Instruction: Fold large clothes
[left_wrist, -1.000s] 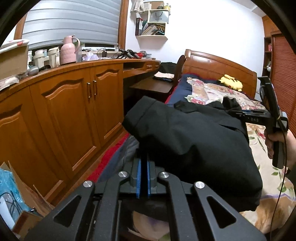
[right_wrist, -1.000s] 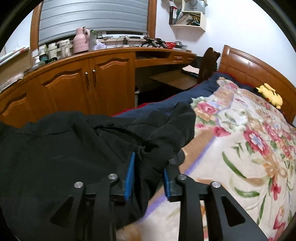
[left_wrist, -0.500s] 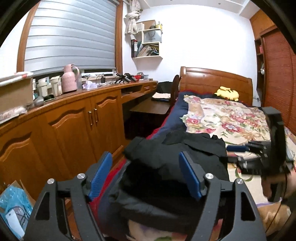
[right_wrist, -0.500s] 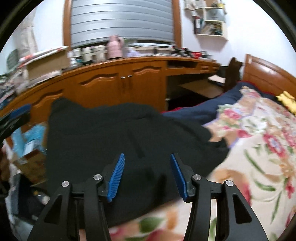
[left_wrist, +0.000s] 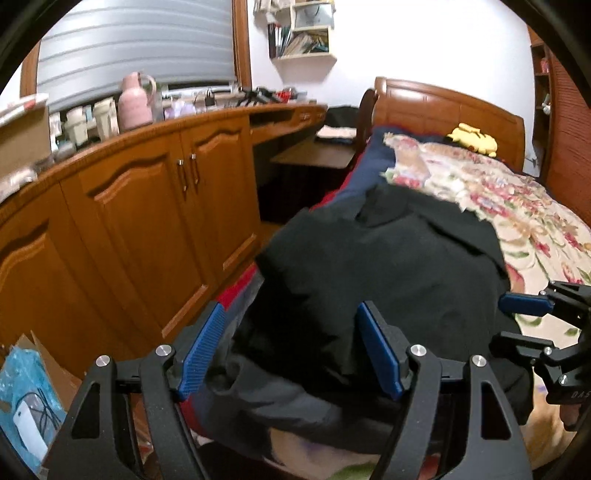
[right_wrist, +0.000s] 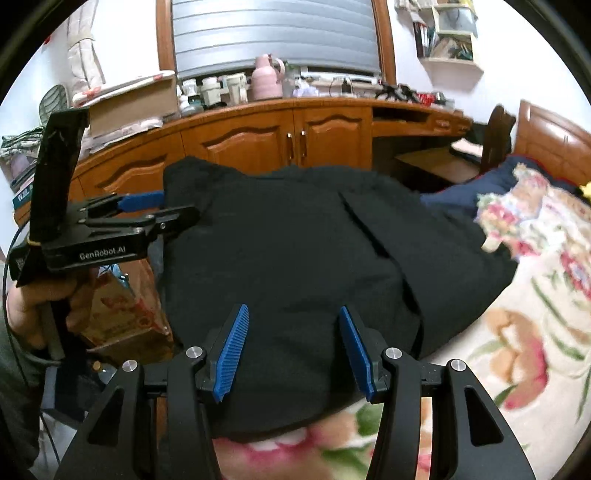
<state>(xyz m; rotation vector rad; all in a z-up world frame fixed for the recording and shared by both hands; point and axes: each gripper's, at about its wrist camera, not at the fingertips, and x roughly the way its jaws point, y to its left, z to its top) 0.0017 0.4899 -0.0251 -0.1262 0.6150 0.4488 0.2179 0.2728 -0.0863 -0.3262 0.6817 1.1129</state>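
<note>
A large black garment (left_wrist: 369, 273) lies in a folded heap on the near corner of the bed, one edge hanging over the bed's left side. My left gripper (left_wrist: 291, 350) hovers over its near edge, open, blue pads wide apart and not pressing the cloth. In the right wrist view the same garment (right_wrist: 295, 240) spreads out ahead, and my right gripper (right_wrist: 293, 350) stands open above it, holding nothing. Each view shows the other gripper: the right gripper (left_wrist: 517, 323) at the garment's right edge, the left gripper (right_wrist: 166, 208) at its far left corner, held by a hand (right_wrist: 26, 310).
A floral blanket (left_wrist: 517, 221) covers the bed, with a yellow plush toy (left_wrist: 472, 138) by the wooden headboard. Wooden cabinets (left_wrist: 147, 221) line the left side with a narrow floor gap. A cardboard box (left_wrist: 33, 387) with blue bags sits on the floor.
Both grippers have opened and let go of the black garment, which has dropped onto the bed. The right gripper has swung left to face the cabinets.
</note>
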